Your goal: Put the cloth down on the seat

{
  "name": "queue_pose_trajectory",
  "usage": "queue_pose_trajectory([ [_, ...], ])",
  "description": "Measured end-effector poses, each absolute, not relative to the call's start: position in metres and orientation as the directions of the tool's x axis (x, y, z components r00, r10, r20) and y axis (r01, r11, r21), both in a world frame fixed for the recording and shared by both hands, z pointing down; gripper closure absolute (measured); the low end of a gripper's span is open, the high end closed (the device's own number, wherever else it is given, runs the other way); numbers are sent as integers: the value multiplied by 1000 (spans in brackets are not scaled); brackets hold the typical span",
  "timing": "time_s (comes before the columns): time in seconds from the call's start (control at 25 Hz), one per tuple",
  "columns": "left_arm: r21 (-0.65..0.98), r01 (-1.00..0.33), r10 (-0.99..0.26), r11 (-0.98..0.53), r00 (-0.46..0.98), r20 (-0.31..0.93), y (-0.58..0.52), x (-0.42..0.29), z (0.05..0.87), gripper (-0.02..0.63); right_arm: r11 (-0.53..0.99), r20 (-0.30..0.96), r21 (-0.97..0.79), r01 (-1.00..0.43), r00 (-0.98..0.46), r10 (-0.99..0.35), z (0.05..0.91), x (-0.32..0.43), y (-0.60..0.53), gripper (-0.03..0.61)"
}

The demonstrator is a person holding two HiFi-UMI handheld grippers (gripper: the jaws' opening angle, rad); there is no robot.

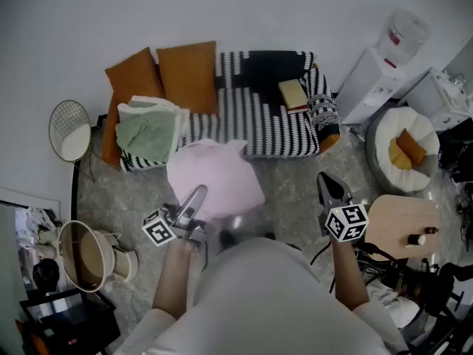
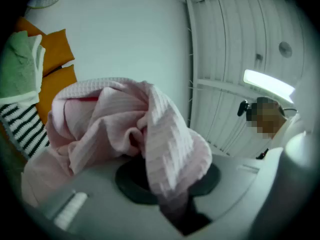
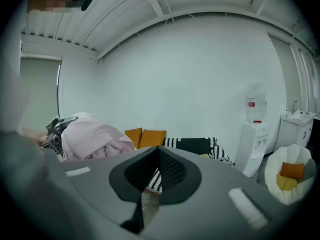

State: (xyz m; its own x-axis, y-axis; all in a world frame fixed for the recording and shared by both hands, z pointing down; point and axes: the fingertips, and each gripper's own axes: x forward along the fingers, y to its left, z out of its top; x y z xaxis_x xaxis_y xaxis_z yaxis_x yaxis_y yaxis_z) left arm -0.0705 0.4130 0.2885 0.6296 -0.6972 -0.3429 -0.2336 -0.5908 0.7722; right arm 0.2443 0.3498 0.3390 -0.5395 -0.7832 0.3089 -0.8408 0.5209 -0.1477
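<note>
- Left tongs [image 1: 198, 193]: the jaws are nearly together, pinching a bunched fold of the pink cloth [image 1: 216, 177]. In the left gripper view the fabric runs down into the narrow gap between the jaws and drapes over them.
- Pink cloth: it hangs in the air from the left tongs, in front of the seat [image 1: 259, 117] and above the floor [image 1: 295, 198]. From the head view its far edge overlaps the seat's front edge, but it is not lying on the seat.
- Right tongs [image 1: 326, 180]: the jaw tips meet with nothing between them. They are raised to the right of the cloth, apart from it.
- Seat: a sofa against the wall, covered with a black-and-white striped throw.
- Orange cushions [image 1: 188, 76]: two of them lean against the wall at the sofa's left end.
- Green cloth [image 1: 148, 135]: it lies folded in a pile on the left end of the seat, just beside the cushions.
- Book [image 1: 293, 93]: it lies flat near the sofa's right end.
- Surroundings: a water dispenser [image 1: 384, 65] and a white beanbag [image 1: 403, 150] stand to the right of the sofa. A round wooden worktop [image 1: 403, 224] is nearer the person.
</note>
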Motion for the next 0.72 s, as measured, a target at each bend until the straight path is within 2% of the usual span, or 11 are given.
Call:
queue_pose_trajectory([
  [0.72, 772, -218, -683, -597, 644, -346, 416, -88, 294, 518, 514, 312, -149, -845, -533, -786, 336, 229, 360, 574],
])
